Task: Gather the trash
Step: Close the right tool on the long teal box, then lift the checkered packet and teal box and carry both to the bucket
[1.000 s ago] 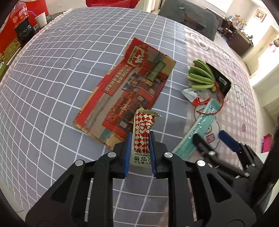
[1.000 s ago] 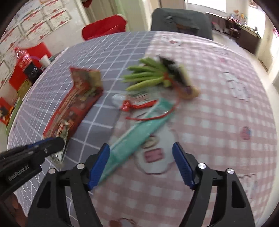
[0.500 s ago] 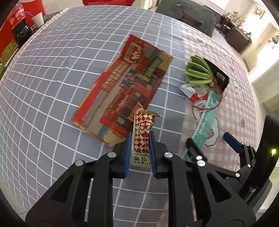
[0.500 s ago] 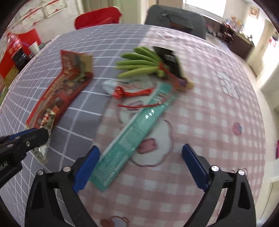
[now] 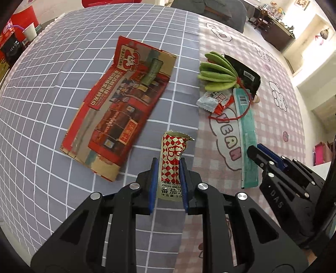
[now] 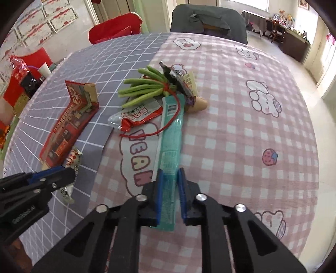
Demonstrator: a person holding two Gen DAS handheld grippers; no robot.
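My left gripper [image 5: 168, 161] is shut on a red-and-white checkered sachet [image 5: 173, 151], held upright above the grey grid cloth. The same sachet [image 6: 73, 157] shows in the right wrist view, in the left gripper [image 6: 69, 172] at the lower left. A long teal wrapper [image 6: 171, 142] lies on the pink checked cloth. My right gripper [image 6: 170, 172] is closing its jaws on the wrapper's near end, and the blue pads touch both of its long edges. In the left wrist view the teal wrapper [image 5: 246, 134] runs down to the right gripper [image 5: 255, 150].
A flattened red carton [image 5: 121, 105] lies left of the sachet. Beyond the teal wrapper sit tied green beans [image 5: 216, 73], a black wrapper [image 5: 247, 77], a red-and-white packet [image 5: 214, 100] and a loose red string [image 6: 147, 134]. A grey chair [image 6: 208, 19] stands behind the table.
The right gripper's jaws went from wide open to drawn in around the teal wrapper's near end. The left gripper carried the sachet to the right, clear of the red carton.
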